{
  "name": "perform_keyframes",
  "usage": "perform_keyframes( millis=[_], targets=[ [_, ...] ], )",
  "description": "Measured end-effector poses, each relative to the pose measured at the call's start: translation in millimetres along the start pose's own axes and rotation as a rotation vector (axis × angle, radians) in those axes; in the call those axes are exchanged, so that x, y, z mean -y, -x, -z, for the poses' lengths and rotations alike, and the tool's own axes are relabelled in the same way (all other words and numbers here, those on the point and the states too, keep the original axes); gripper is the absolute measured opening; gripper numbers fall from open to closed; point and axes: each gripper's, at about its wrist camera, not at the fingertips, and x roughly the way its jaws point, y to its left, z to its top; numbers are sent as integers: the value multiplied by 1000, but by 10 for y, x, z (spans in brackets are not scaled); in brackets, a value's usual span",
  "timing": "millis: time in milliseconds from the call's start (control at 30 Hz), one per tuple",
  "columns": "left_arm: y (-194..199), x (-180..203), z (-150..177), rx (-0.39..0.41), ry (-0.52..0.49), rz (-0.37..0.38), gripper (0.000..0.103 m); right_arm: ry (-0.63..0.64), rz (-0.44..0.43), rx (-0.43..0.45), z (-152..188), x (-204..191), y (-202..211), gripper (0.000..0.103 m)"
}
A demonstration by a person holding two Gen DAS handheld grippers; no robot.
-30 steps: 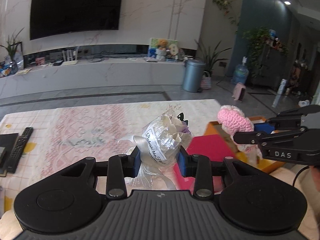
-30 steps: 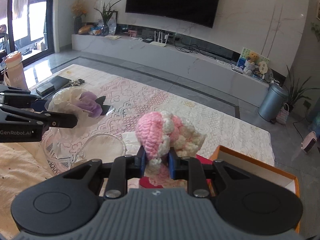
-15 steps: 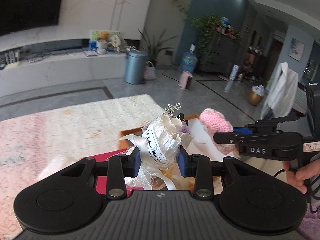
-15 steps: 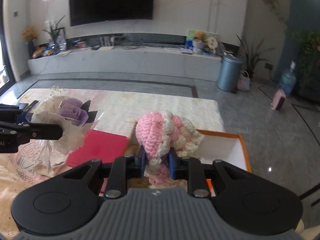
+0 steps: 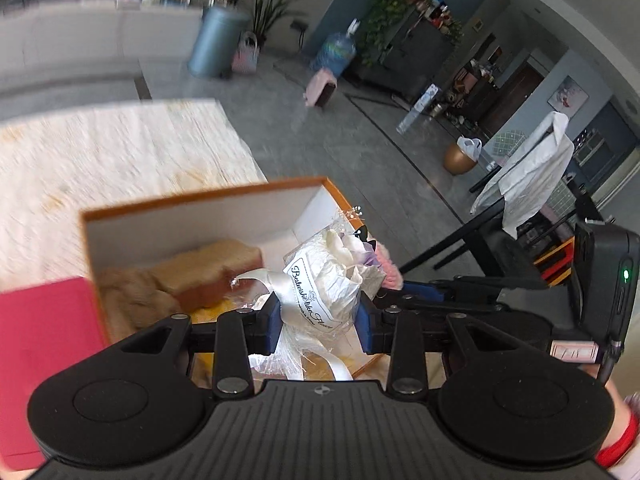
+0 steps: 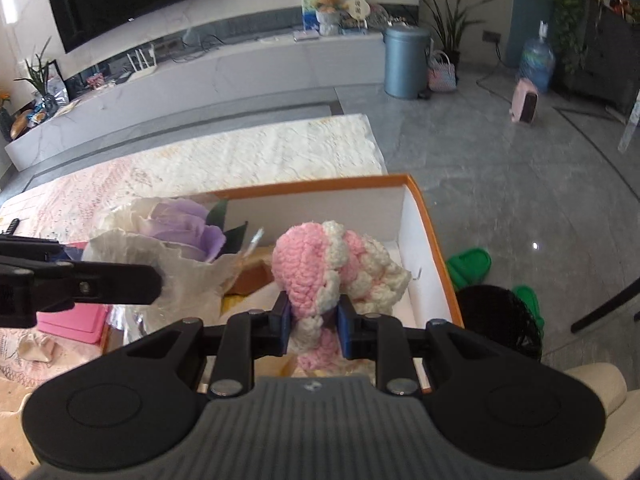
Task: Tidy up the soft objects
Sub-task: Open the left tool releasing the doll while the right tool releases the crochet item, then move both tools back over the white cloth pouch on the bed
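My left gripper [image 5: 318, 322] is shut on a wrapped flower bouquet [image 5: 326, 280] with a white ribbon, held over the orange-rimmed white box [image 5: 200, 206]. The bouquet's purple rose [image 6: 184, 228] shows in the right wrist view. My right gripper [image 6: 312, 326] is shut on a pink and cream crochet toy [image 6: 336, 266], held over the same box [image 6: 424, 216]. A tan soft block [image 5: 204, 272] lies inside the box. The two grippers are side by side above the box.
A red flat lid [image 5: 44, 348] lies left of the box on the lace tablecloth [image 6: 240, 160]. A black mesh bin [image 6: 500, 320] and green slippers [image 6: 468, 264] are on the floor right of the box. A chair with a white shirt [image 5: 532, 168] stands at the right.
Both grippers have swung right and tilted down over the box with their loads. The box's inside now fills the middle of both views.
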Motion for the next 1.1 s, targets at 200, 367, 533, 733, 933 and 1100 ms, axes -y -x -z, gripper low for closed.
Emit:
perform_keyframes(
  millis=[200,367,533,733,933,1100],
  targets=[
    [-464,-159,13,-94,105,7,41,-7,20,-79,-28,189,-337,24],
    [-689,-301,83,-149,167,-13,41,1,18,-142,29,264,-597,24],
    [-842,-320,123,-176,187,-14,42,22,49,-190,82,278,-753,24],
    [-905,-253,130,-180,182,-39,45,28,47,-241,129,285,-862,29],
    [-786,-195,99,-144,168,-54,60,73,74,-230,126,189,-782,43],
    [-603,-135,75,-102,158,-49,69,103,109,-204,110,117,-647,62]
  ],
)
